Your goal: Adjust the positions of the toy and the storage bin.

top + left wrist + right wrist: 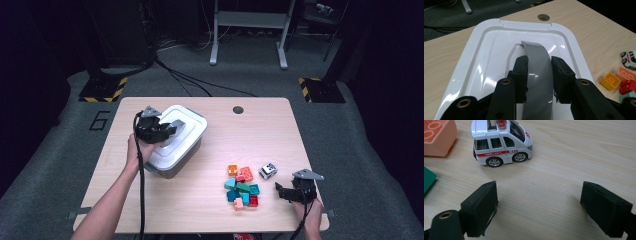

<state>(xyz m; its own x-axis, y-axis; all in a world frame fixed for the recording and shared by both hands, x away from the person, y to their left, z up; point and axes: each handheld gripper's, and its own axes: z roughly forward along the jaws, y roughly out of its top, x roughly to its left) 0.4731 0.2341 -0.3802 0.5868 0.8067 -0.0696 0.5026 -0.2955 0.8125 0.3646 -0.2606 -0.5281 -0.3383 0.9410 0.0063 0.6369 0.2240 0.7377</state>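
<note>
A light wooden table (210,210) with a round hole (238,109) near its far edge is set on grey carpet; cables and a grey frame are seen on the floor beyond it. A white-lidded box (175,142) is placed on the left half of the table. The left gripper (167,130) is positioned over the lid (486,57), and its jaws are closed on the grey handle (537,65), which is arched up from the lid between the pads. The right gripper (278,189) is held low near the right front corner, its jaws spread wide with bare wood between them. A toy ambulance (501,141) is parked just ahead of it, beside a cluster of blocks (242,187).
</note>
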